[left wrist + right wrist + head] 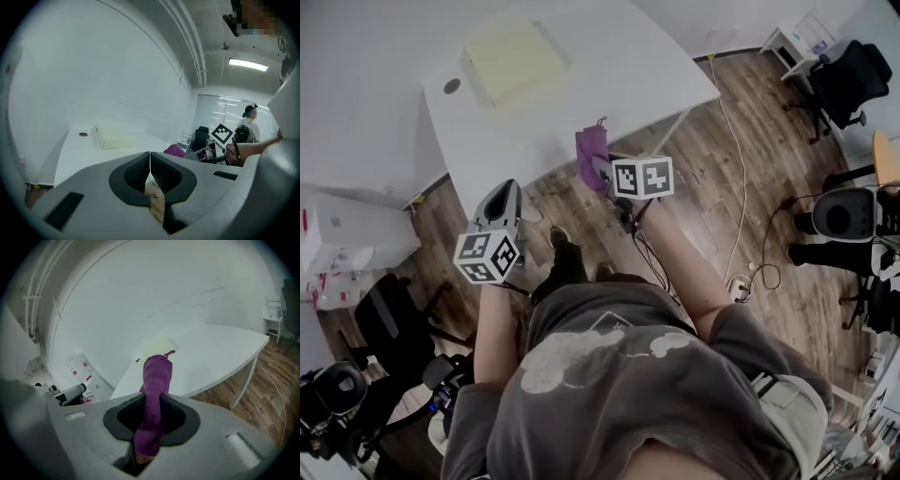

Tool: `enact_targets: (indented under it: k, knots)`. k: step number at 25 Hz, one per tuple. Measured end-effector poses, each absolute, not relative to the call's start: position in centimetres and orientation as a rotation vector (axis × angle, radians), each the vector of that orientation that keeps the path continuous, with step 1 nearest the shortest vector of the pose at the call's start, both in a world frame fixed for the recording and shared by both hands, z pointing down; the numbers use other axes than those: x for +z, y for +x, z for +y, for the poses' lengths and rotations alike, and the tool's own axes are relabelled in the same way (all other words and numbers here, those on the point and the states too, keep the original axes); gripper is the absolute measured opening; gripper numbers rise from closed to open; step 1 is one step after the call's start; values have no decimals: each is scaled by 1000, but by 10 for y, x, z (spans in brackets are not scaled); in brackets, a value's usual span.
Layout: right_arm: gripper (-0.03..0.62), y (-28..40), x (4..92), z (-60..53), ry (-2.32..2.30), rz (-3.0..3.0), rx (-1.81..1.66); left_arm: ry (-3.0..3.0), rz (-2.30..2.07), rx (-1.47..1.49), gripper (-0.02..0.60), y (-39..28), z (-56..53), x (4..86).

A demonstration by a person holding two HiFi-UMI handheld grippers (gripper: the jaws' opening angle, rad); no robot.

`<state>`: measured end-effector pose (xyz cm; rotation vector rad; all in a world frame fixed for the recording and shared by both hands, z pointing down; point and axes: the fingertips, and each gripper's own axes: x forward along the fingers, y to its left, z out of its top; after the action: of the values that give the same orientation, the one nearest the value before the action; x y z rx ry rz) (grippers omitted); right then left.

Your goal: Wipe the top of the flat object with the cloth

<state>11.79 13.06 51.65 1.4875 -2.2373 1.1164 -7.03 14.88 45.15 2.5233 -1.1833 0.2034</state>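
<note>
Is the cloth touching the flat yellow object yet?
No, the cloth hangs in the right claw, well short of the yellow object.

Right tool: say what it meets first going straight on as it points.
Likely the near edge of the white table, touched first by the purple cloth in the right tool; the flat object lies beyond. Height is unclear.

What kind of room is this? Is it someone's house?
Probably an office or workroom: there's a big white table, a black office chair, a cable trailing over the wood floor and a strip light overhead.
</note>
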Motion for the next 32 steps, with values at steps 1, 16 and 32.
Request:
enact_targets:
  k: [1,16,32]
  knots:
    - [75,117,517,134,1481,-2242,1123,2518,-1193,209,-2,-71,156,451]
    - [74,115,526,169,1448,-2236,1130,2492,-1199,243,-2,-75,193,460]
    - [74,35,512,209,1470,-2205,1035,2502,-1163,185,-2,-153,227,456]
